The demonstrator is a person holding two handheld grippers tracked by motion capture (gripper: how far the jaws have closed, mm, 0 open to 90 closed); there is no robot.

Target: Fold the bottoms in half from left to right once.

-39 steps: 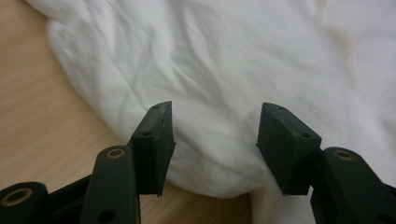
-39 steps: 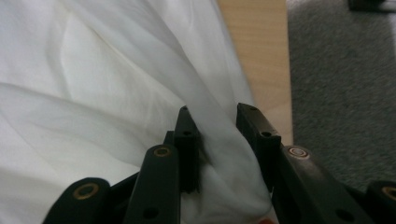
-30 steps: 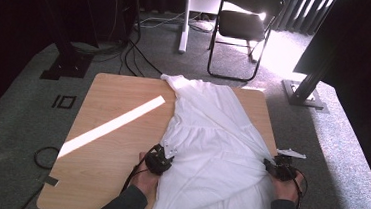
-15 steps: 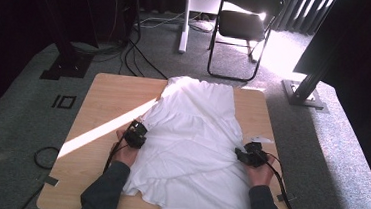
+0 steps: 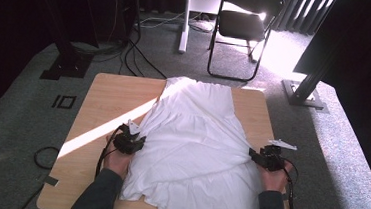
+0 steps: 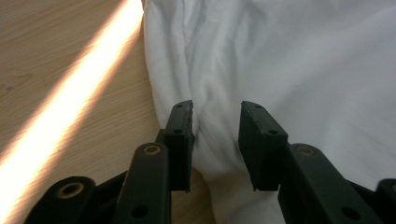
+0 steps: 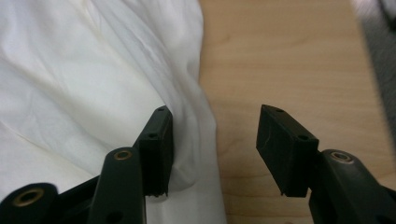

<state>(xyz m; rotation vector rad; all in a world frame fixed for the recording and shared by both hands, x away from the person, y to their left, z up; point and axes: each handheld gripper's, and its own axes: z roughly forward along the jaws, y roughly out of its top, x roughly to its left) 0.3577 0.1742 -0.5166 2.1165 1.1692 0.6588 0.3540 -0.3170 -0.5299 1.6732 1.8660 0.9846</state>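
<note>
Both grippers [image 5: 138, 142] [image 5: 253, 155], just opening, straddle the white dress [image 5: 196, 135] edges.

No legible text, label, brand, number or sign appears in any view. The white garment [image 5: 195, 145], the wooden table [image 5: 108, 98] and the black jaws carry no readable marking.

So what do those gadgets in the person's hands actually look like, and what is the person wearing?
Each hand carries a black tool, the left tool and the right tool, each ending in two flat, blocky black jaws with small screw holes, on arms with brass-coloured pivot rings. A pale grey three-cornered plate sits on top of each, and a black cable trails back along the forearm. The person wears dark grey long sleeves.
</note>
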